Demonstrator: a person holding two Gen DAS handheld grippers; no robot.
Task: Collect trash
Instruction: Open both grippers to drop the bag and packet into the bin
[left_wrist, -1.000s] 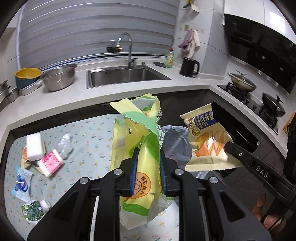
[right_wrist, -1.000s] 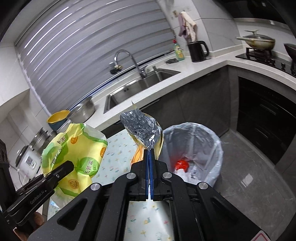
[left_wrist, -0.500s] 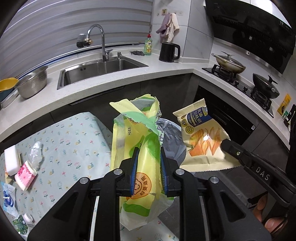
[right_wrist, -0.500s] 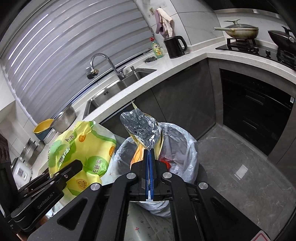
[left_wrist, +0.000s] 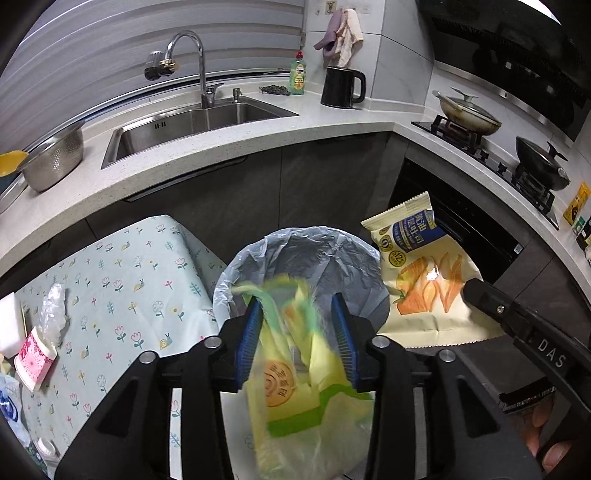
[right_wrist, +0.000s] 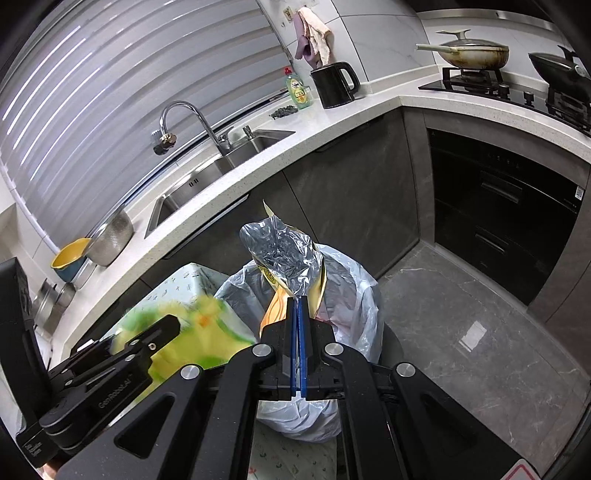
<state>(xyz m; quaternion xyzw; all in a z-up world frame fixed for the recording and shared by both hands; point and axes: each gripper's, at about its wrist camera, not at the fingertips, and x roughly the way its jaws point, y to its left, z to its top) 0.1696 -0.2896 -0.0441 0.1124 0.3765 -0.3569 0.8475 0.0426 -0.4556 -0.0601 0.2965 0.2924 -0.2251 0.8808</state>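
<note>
Now left hand-held gripper (left_wrist: 297, 325) wide, right hand-held gripper (right_wrist: 297, 325) pinching chip bag (right_wrist: 284, 262)

A white speckled counter (left_wrist: 236, 147) wraps the corner over dark grey cabinets (right_wrist: 351, 192). There's the steel sink (left_wrist: 192, 125) under a curved tap (left_wrist: 188, 55), ribbed blinds (right_wrist: 110, 92) glowing behind it. A black kettle (left_wrist: 341, 88) stands by the tiled wall (right_wrist: 384, 33), pans on the stove (right_wrist: 491, 79), grey marbled floor (right_wrist: 461, 317) shining.

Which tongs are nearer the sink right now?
Left. The left tongs sit on the trash bin's sink side; the right tongs are beyond them.
</note>
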